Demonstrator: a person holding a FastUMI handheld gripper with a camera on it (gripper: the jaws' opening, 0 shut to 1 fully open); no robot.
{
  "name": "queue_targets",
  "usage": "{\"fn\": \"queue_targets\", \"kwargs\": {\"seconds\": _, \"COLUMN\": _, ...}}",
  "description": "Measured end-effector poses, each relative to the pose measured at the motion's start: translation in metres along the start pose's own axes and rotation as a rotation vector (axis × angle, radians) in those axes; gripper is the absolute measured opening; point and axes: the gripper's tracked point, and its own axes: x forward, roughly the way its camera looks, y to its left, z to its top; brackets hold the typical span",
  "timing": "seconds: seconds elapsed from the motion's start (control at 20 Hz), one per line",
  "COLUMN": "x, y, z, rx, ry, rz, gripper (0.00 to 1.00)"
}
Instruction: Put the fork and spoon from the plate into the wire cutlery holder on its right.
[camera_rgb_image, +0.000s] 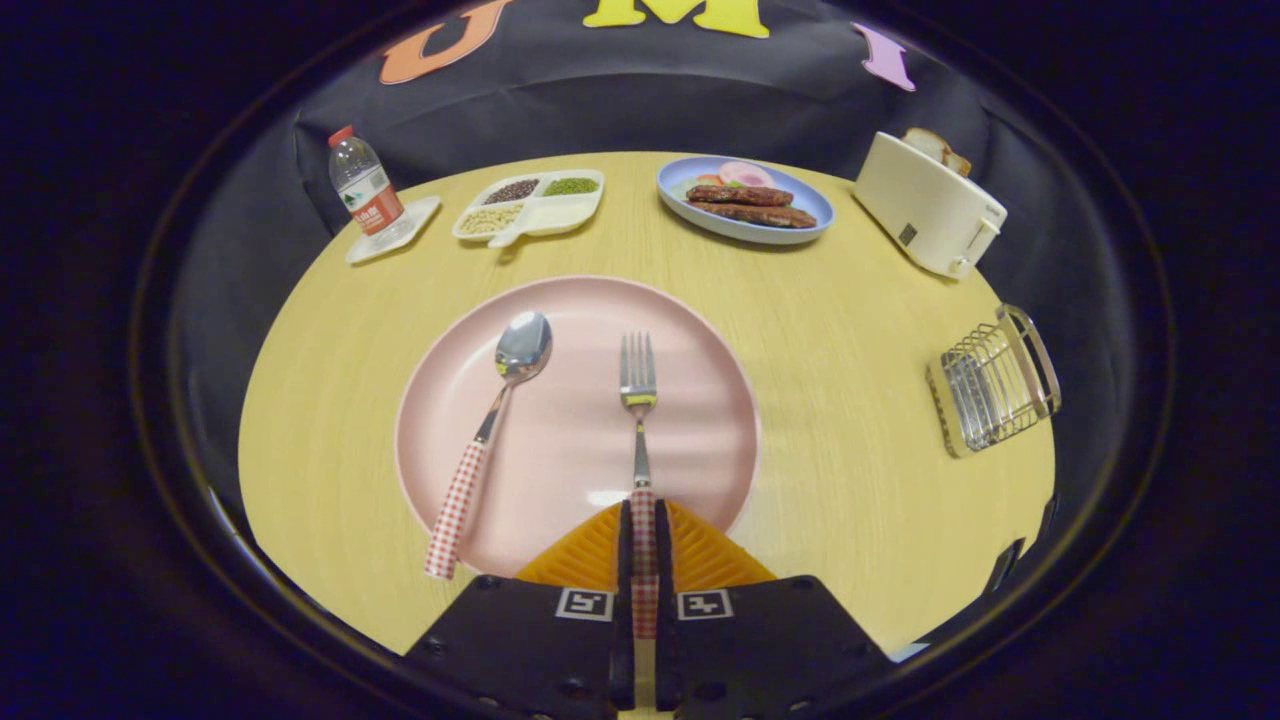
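Gripper view: tongs (643, 530) are pinched narrow on the checked handle of the fork (638, 400), both fingers pressing its sides; the tines point toward 12 o'clock over the pink plate (700, 330). At about 10 o'clock from the fingers lies the spoon (500, 410), its handle overhanging the plate's near rim. Well off at 2 o'clock the wire cutlery holder (995, 380) stands empty.

Risks, as I judge them: a grip so far back on the handle could let the fork pivot and droop, and the tines could snag the holder's wires.

Around them is a round pale wooden table (850, 330) carrying a water bottle (365, 190), divided snack tray (530, 205), blue plate of sausages (745, 200) and toaster (925, 205).
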Motion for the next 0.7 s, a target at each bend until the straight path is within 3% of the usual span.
{"fn": "queue_targets", "kwargs": {"seconds": 0.3, "x": -0.048, "y": -0.020, "z": 0.013, "rx": -0.022, "ry": -0.046, "rz": 0.056, "gripper": 0.05}}
{"fn": "queue_targets", "kwargs": {"seconds": 0.7, "x": -0.119, "y": -0.110, "z": 0.040, "rx": 0.031, "ry": -0.108, "rz": 0.050, "gripper": 0.05}}
